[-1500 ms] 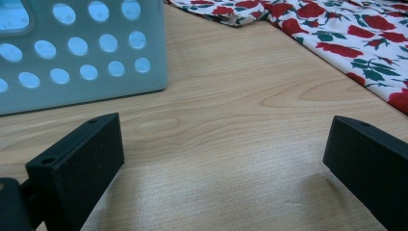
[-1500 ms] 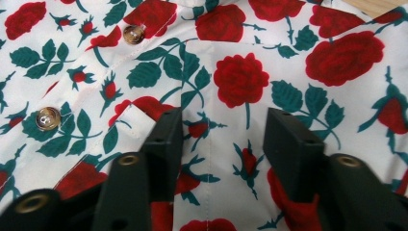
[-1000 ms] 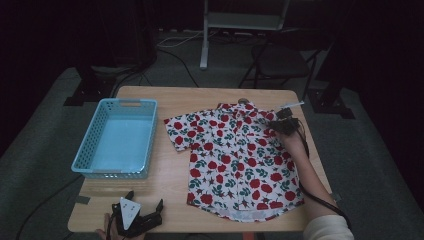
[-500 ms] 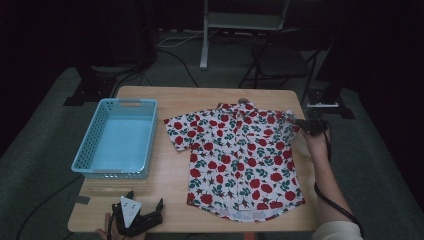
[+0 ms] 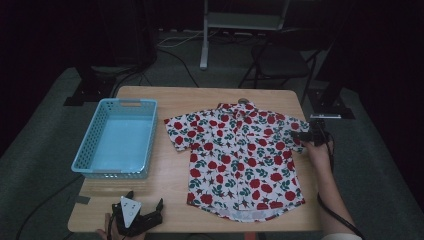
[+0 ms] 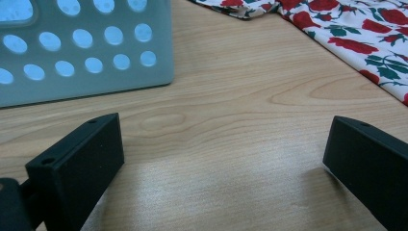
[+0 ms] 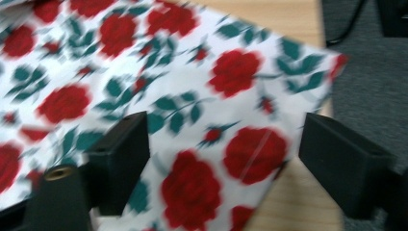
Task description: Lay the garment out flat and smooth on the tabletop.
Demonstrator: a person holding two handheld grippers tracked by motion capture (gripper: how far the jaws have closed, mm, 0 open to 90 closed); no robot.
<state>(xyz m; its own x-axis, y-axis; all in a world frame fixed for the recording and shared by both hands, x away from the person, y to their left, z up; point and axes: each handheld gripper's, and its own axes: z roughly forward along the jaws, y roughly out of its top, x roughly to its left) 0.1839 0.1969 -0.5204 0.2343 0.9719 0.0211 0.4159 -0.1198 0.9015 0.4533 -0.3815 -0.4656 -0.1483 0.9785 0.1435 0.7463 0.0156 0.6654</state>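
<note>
We see the rose-print shirt (image 5: pixel 239 160) spread flat on the wooden bench (image 5: pixel 175 95), collar away from us. Left of the shirt sits the blue basket (image 5: pixel 118 137), near it but apart. At the shirt's right sleeve our right gripper (image 5: pixel 306 135) has just been opening its fingers. Left of the shirt's hem, at the bench's near edge, rests our left gripper (image 5: pixel 136 214), fingers spread.

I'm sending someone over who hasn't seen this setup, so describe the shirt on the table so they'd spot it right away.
On the wooden table, look right of the blue plastic basket. The shirt lies spread flat there, collar toward the far edge, short sleeves out to both sides. Its white cloth printed with red roses and green leaves makes it the table's one patterned thing.
</note>
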